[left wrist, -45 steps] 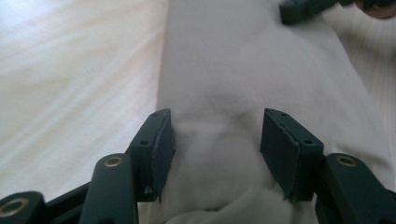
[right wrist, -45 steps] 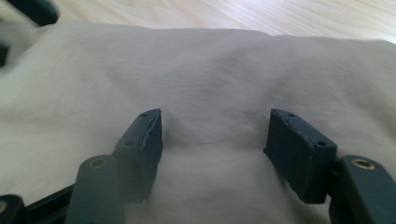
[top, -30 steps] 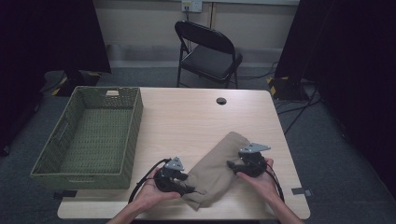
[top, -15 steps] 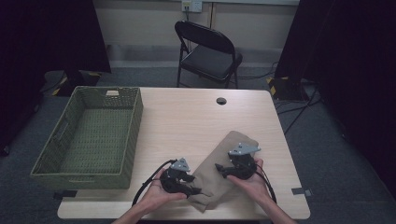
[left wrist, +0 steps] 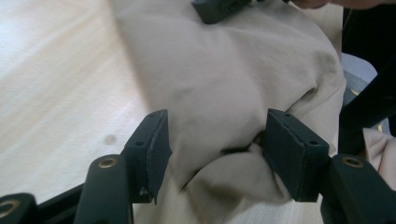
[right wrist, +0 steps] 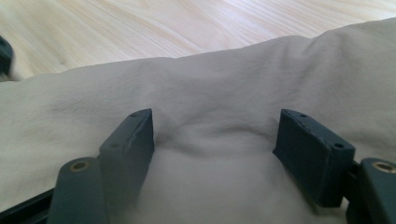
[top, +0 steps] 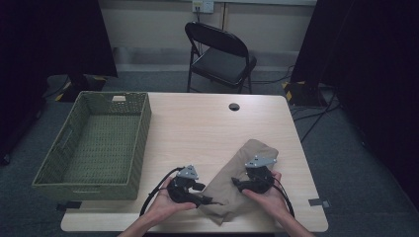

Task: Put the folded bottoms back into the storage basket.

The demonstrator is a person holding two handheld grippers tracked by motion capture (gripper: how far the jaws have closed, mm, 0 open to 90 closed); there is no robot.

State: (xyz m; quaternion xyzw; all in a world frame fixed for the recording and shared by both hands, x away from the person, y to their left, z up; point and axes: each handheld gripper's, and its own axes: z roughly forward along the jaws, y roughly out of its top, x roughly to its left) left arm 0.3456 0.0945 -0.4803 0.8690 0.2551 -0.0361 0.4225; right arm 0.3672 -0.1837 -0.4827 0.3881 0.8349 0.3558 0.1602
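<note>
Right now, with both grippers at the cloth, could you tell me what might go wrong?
1. Both the left gripper and the right gripper stand open around thick folds of the cloth; closing may catch several layers.
2. The cloth lies near the table's front edge, so a pull could drag it off.

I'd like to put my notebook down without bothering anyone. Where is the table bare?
The widest bare patch runs between the green basket and the beige cloth, back to the small black hole. The far right corner is also bare. The near edge is crowded: left gripper, right gripper, both open at the cloth.
</note>
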